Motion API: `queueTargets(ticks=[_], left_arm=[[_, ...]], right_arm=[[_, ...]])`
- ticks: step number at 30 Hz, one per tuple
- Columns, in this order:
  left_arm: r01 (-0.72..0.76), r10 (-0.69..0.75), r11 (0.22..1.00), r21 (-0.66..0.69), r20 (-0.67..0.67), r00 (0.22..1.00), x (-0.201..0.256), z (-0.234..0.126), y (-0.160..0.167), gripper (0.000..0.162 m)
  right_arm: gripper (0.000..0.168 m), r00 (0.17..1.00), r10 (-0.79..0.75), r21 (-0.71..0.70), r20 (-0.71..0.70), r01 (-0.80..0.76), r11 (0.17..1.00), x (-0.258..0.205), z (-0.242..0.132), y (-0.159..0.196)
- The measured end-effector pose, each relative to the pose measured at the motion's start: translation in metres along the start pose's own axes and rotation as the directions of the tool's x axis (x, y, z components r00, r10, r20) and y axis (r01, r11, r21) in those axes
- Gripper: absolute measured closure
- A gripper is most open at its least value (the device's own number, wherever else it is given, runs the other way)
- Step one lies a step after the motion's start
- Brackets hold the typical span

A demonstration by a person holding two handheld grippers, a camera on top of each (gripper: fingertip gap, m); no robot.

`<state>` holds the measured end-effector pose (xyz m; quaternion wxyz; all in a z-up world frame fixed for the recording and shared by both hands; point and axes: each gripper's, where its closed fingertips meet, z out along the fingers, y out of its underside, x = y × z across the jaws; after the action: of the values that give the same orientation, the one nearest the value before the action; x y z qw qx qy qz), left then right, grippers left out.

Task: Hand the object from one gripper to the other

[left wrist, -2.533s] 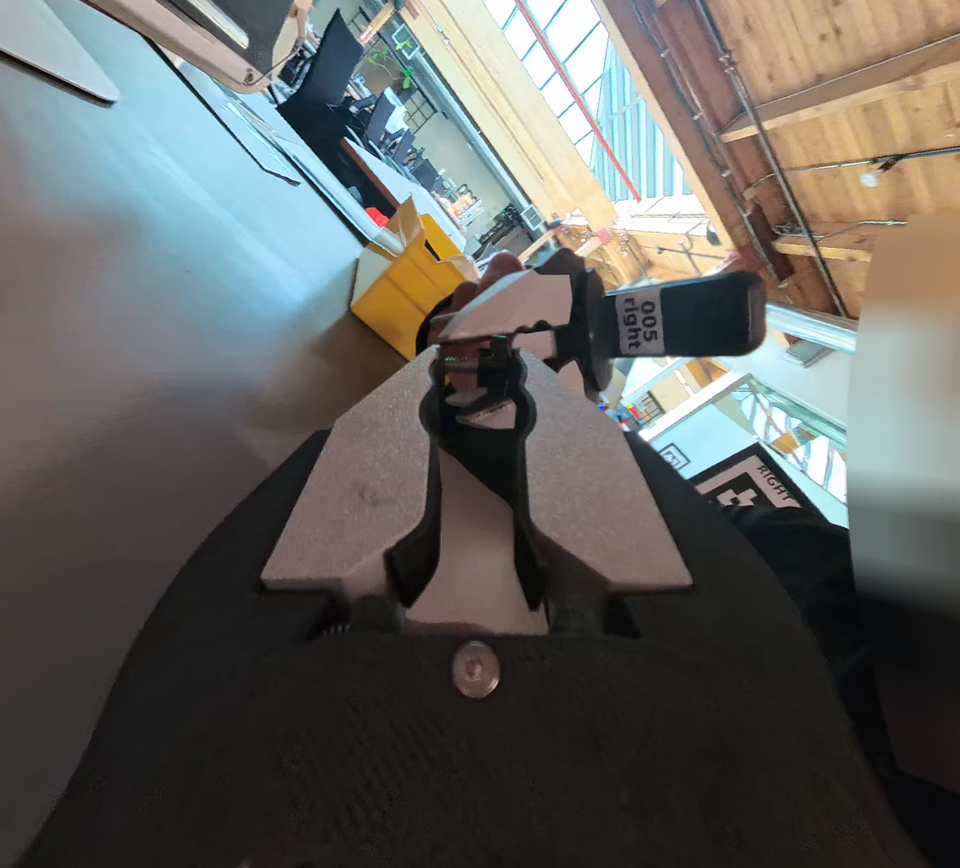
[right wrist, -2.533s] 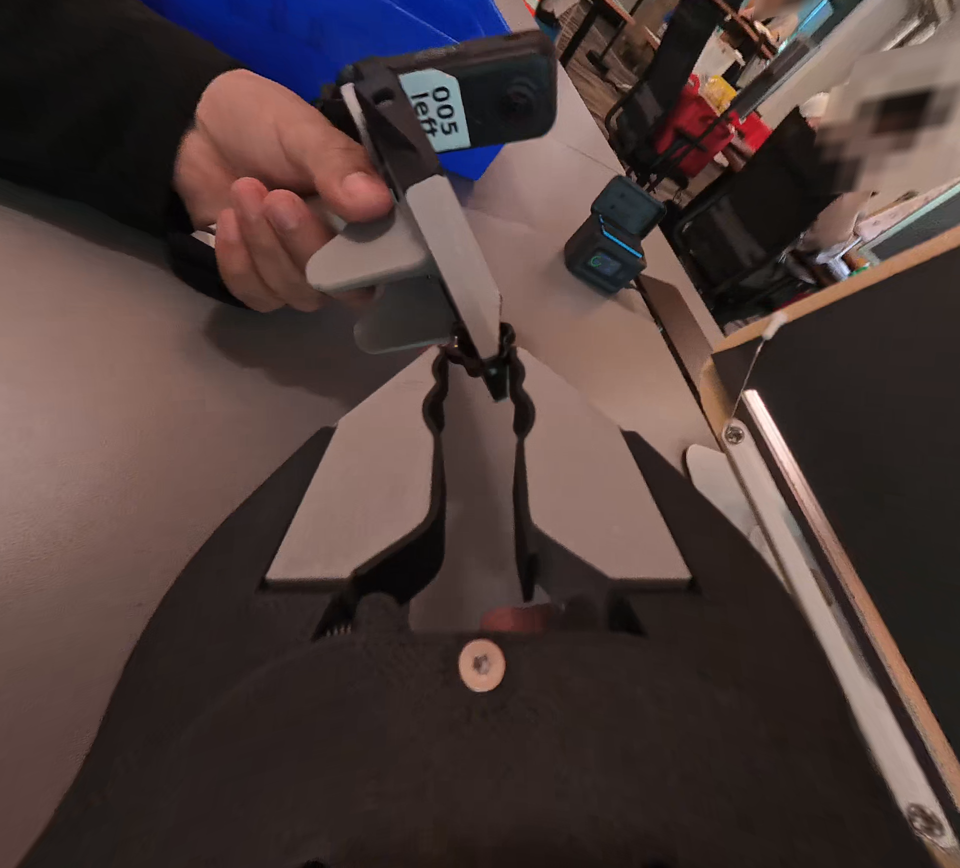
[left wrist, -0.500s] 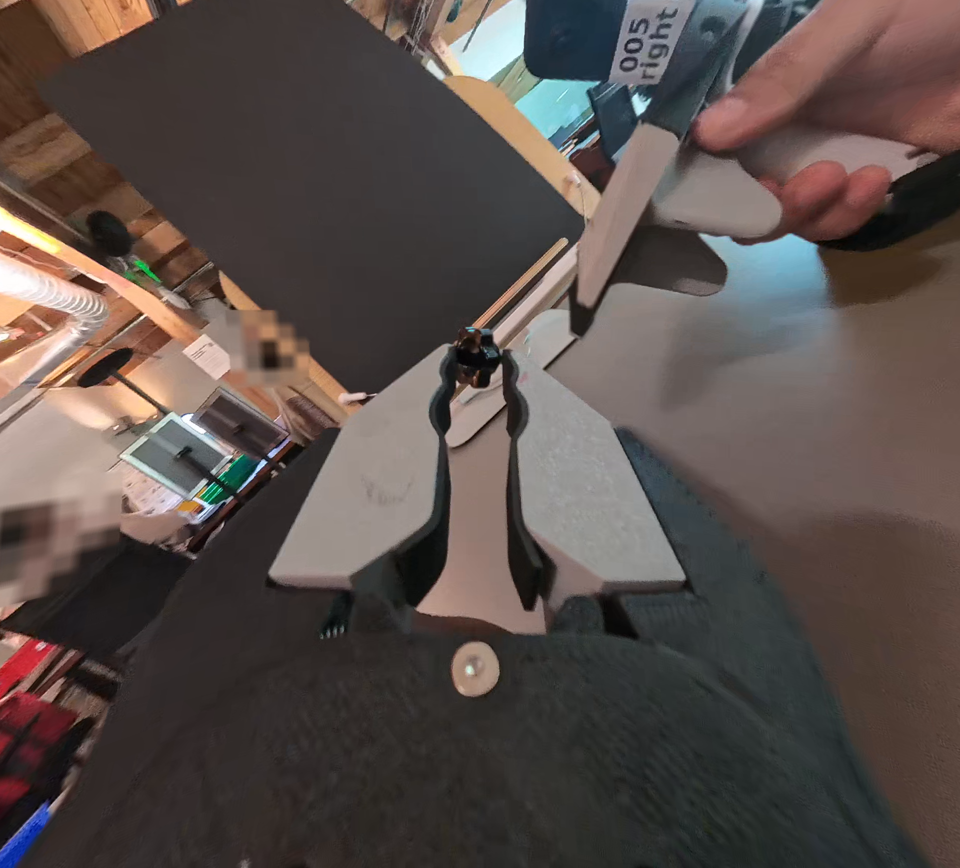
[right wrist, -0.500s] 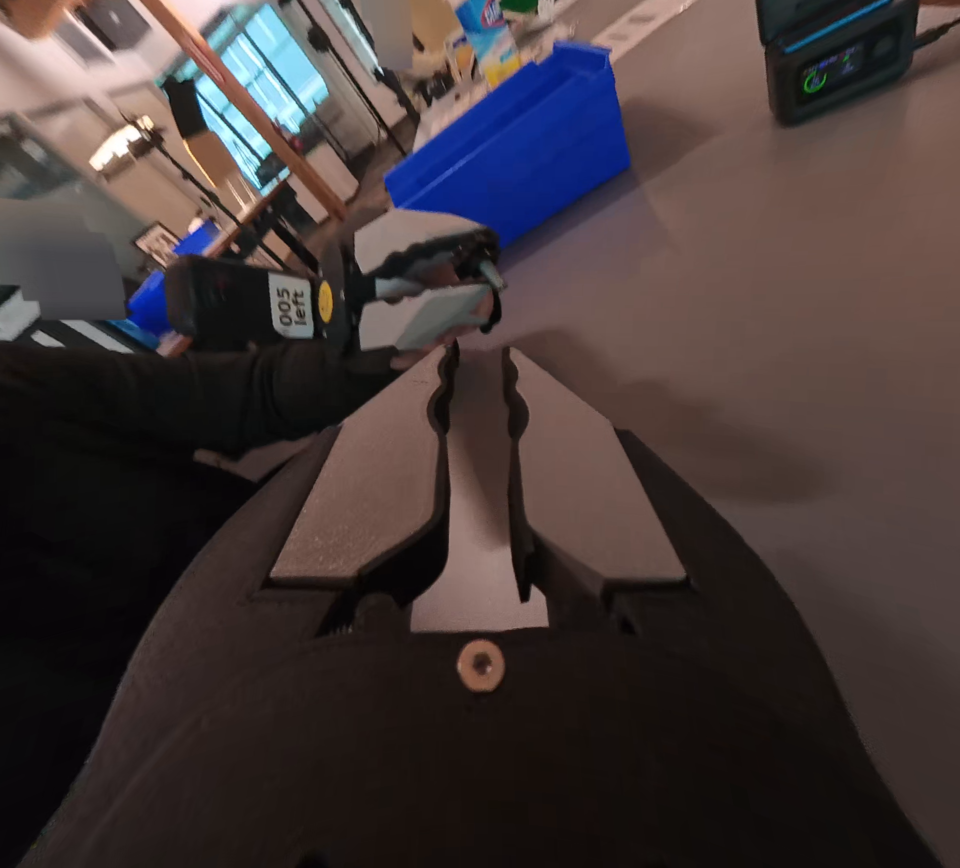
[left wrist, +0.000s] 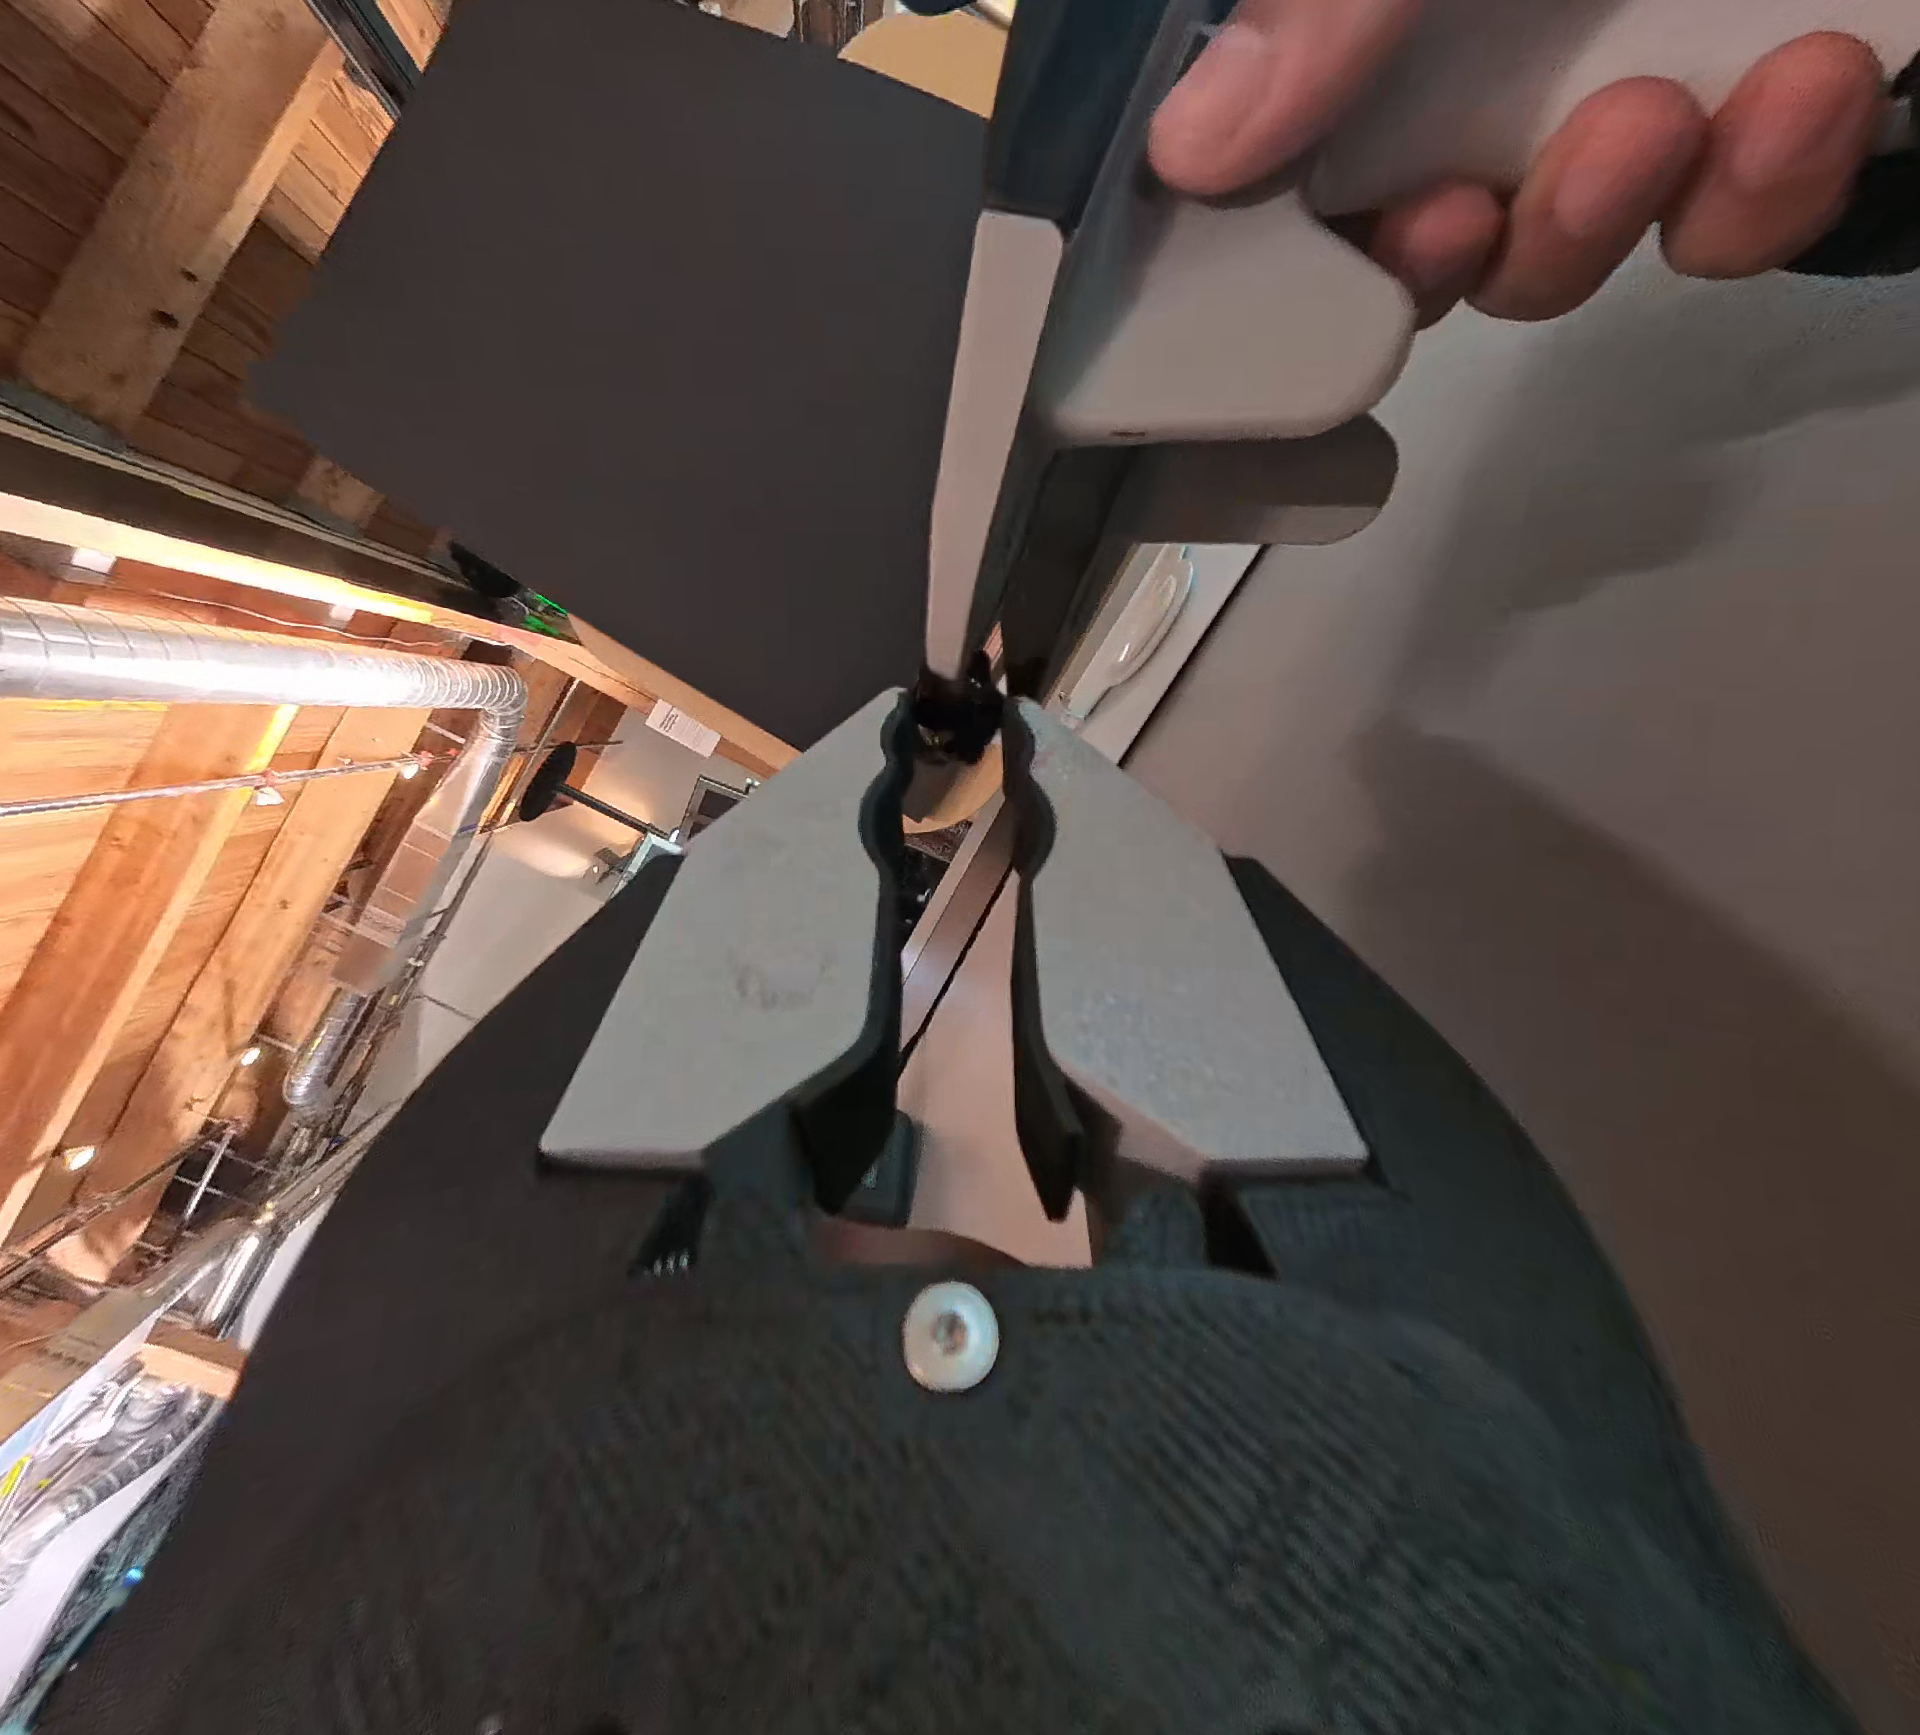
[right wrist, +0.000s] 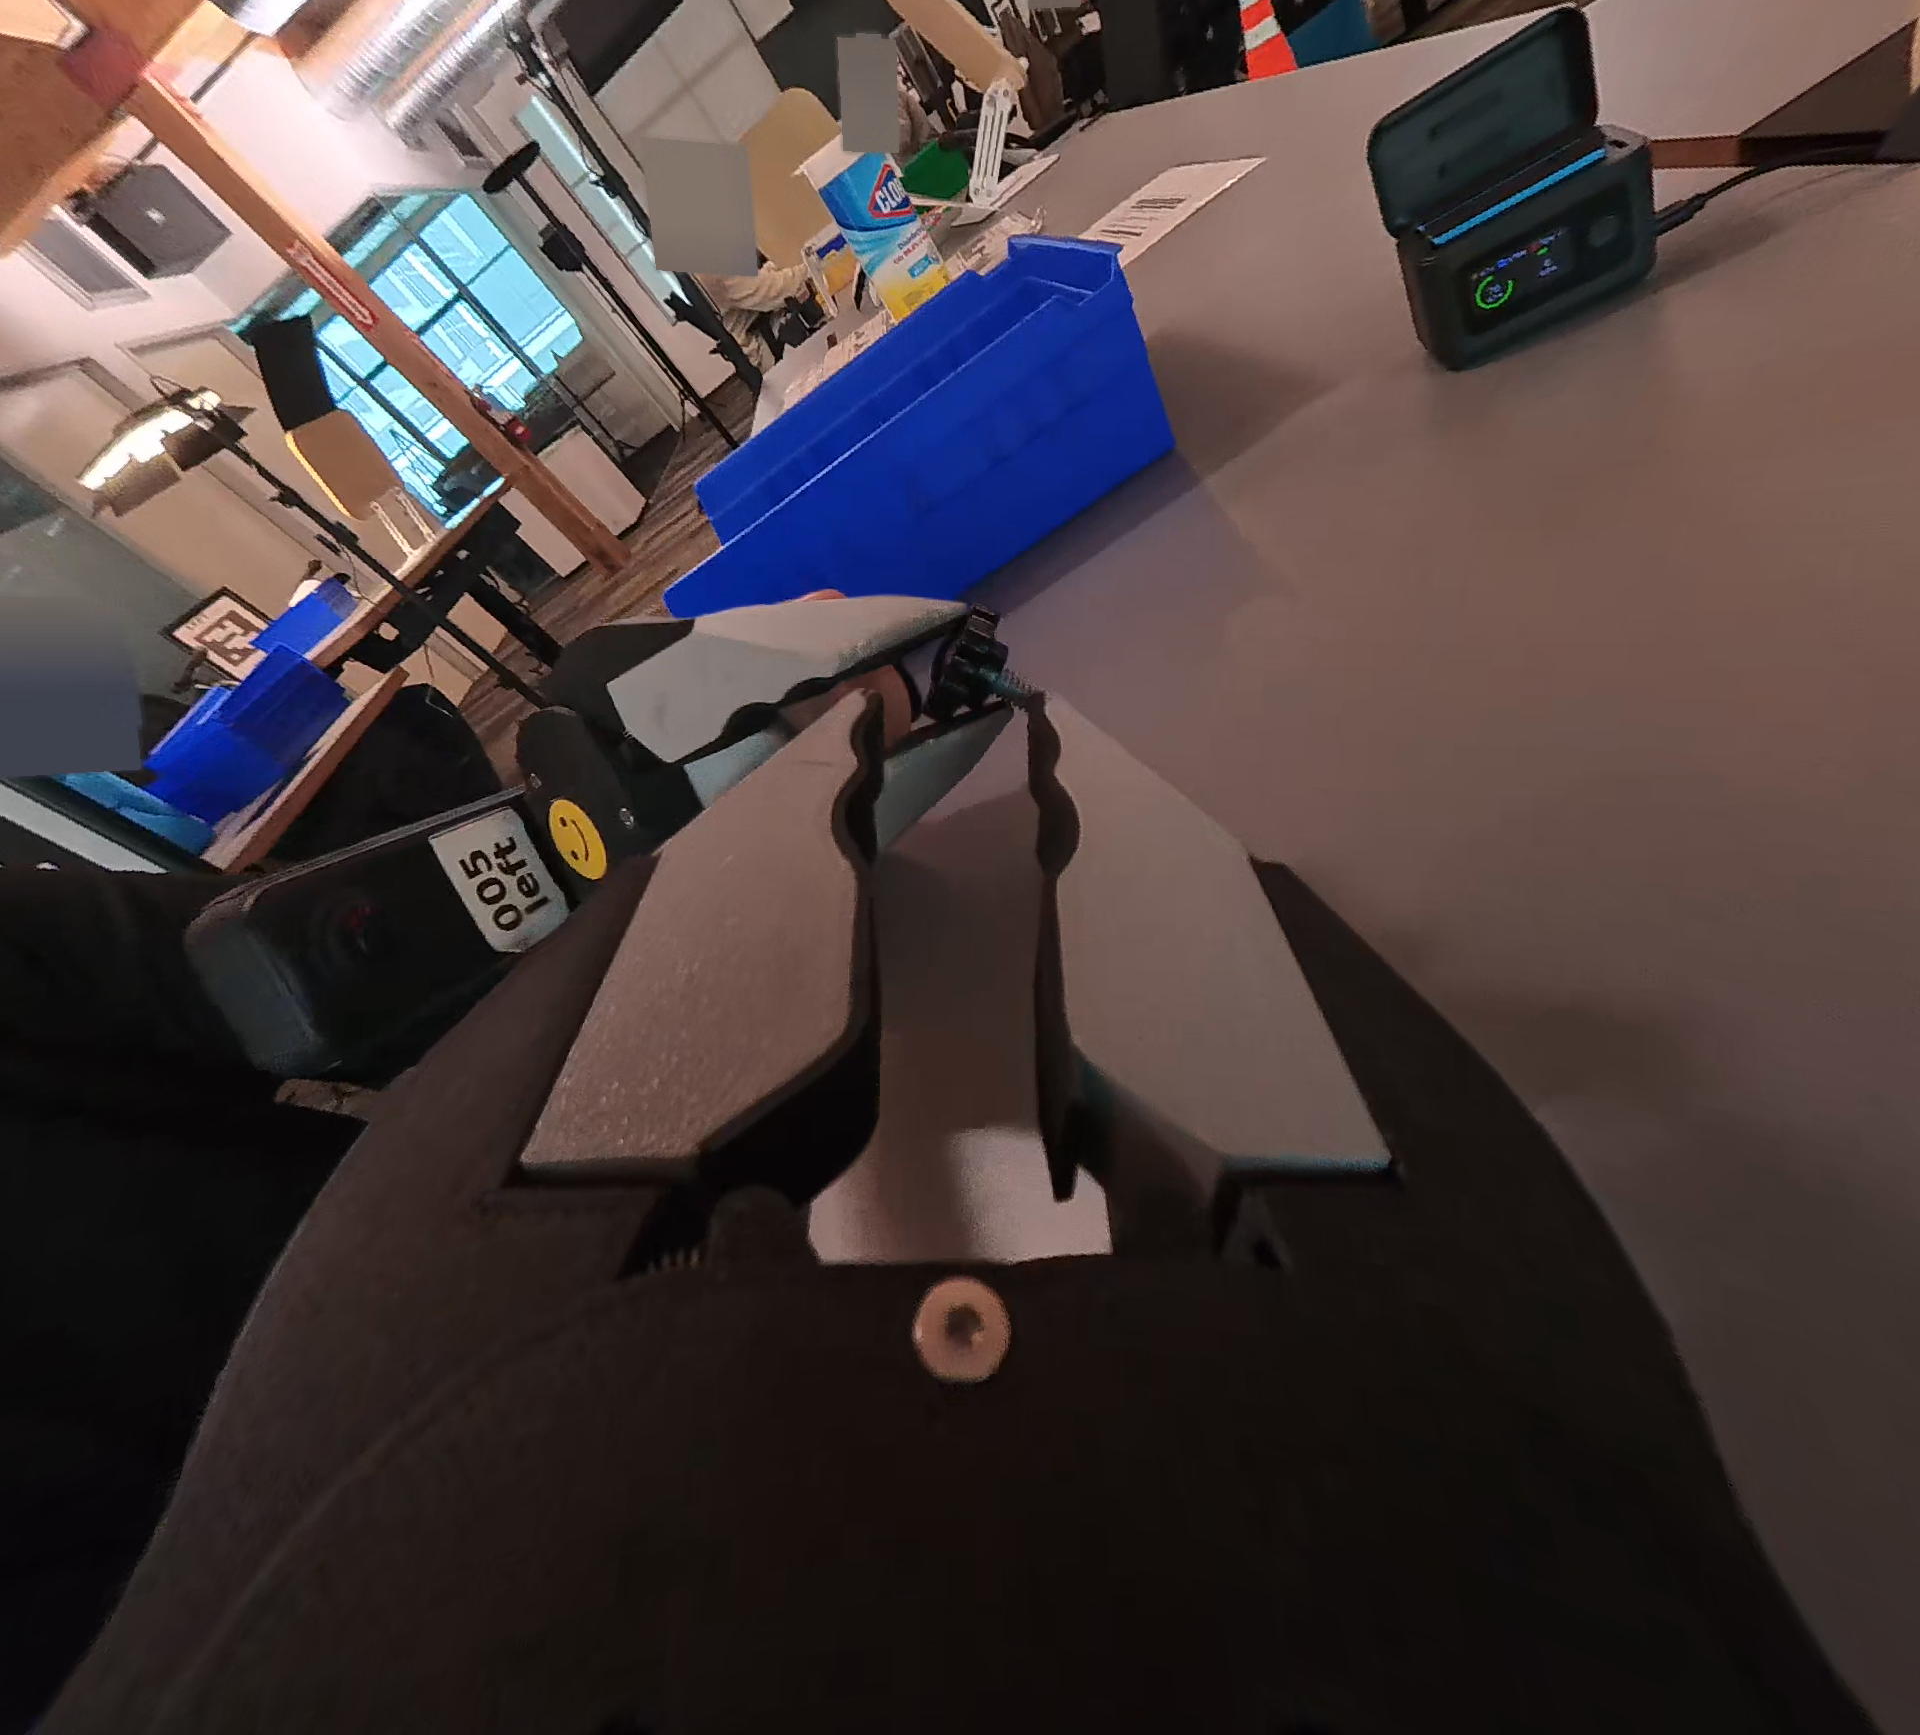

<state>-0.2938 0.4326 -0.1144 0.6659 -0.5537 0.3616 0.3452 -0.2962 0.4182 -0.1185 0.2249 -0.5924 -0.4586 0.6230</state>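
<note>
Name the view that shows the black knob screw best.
Right wrist view: the black knob screw shows side-on, ridged head and threaded tip clear. Left wrist view shows it only as a dark lump pinched in the left hand-held gripper.

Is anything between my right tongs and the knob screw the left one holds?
Nothing visible. The black knob screw sits pinched at the tips of the left tongs, and the open right tongs are right at it with no other object between.
</note>
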Motion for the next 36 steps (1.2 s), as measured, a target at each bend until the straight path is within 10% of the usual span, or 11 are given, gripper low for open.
queueTargets(ticks=[36], left_arm=[[0.279,-0.302,0.942,-0.188,-0.111,0.947,0.018,0.011,0.041,0.136]], right_arm=[[0.146,0.975,-0.072,-0.051,-0.210,0.063,0.997,0.041,-0.007,0.006]])
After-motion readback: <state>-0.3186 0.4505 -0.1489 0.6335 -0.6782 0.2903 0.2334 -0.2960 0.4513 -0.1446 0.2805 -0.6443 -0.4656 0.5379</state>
